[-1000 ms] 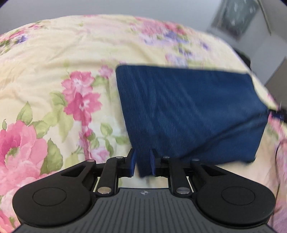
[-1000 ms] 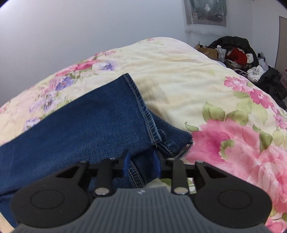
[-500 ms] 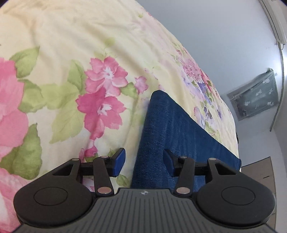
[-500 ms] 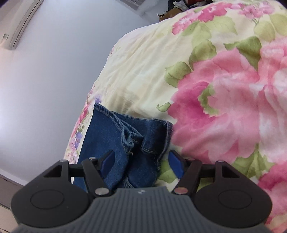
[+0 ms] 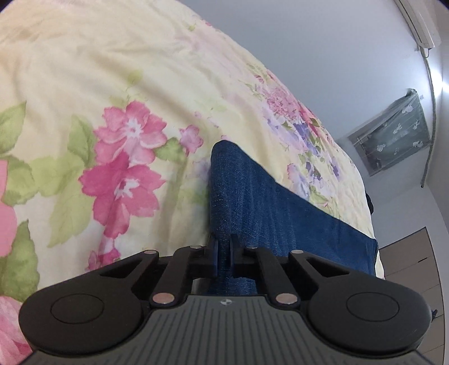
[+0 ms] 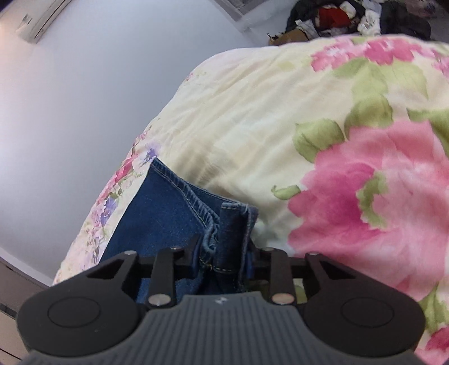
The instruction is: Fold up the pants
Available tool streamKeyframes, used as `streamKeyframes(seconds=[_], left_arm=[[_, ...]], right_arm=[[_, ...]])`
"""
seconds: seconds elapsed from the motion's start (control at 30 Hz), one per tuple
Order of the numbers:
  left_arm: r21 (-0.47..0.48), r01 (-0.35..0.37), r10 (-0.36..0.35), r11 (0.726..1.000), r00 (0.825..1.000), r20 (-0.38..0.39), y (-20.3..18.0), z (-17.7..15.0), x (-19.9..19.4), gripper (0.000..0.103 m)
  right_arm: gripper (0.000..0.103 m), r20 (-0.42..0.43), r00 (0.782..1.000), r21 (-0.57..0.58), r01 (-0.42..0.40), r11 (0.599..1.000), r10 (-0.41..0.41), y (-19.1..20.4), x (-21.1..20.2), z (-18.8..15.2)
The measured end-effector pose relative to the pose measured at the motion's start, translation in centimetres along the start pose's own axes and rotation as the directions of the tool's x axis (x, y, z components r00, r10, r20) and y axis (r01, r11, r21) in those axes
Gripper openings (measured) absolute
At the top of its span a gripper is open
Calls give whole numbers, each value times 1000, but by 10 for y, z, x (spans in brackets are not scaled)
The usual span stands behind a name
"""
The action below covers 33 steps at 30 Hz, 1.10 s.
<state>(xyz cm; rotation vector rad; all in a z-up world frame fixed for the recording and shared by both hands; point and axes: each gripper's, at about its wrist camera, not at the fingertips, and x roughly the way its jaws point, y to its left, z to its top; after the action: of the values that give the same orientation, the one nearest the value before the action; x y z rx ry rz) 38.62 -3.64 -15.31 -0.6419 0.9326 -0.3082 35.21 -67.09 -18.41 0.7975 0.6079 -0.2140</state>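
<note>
Blue denim pants point(image 5: 269, 213) lie folded on a floral bedspread. In the left wrist view my left gripper point(image 5: 223, 254) is shut on the near folded edge of the pants. In the right wrist view the pants point(image 6: 168, 207) show their stitched hems and bunched layers. My right gripper point(image 6: 223, 252) is closed around that thick bunch of layers, its fingers pressed against the denim on both sides.
The cream bedspread with pink flowers point(image 5: 120, 174) covers the bed and shows in the right wrist view point(image 6: 350, 182). A pile of clothes point(image 6: 350, 16) sits beyond the bed's far end. A pale wall point(image 6: 70, 98) borders the bed. A wall hanging point(image 5: 393, 134) hangs at right.
Half a second ago both grippers were open over the pants' ends. Both have now closed on the denim. A second ago they also held it, so they let go and re-gripped.
</note>
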Motion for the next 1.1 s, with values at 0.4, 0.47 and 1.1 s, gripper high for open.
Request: streamKeyframes(seconds=[0.4,0.47,1.1], left_arm=[[110,-149,132,983,981,144,1,60,-104,0],[92,-169,153,981,976,156,23,81,-144,0],[399,-157,198,903,978,-63,-20,46,-111,17]], right_arm=[[18,-27,1000,-120,9,993,-12,101,-69,-7],[17,-13,1000,-124,1,992,-2,113,-80,-19],[17,-58,981,-116,179,977,-187,59,-36,-31]])
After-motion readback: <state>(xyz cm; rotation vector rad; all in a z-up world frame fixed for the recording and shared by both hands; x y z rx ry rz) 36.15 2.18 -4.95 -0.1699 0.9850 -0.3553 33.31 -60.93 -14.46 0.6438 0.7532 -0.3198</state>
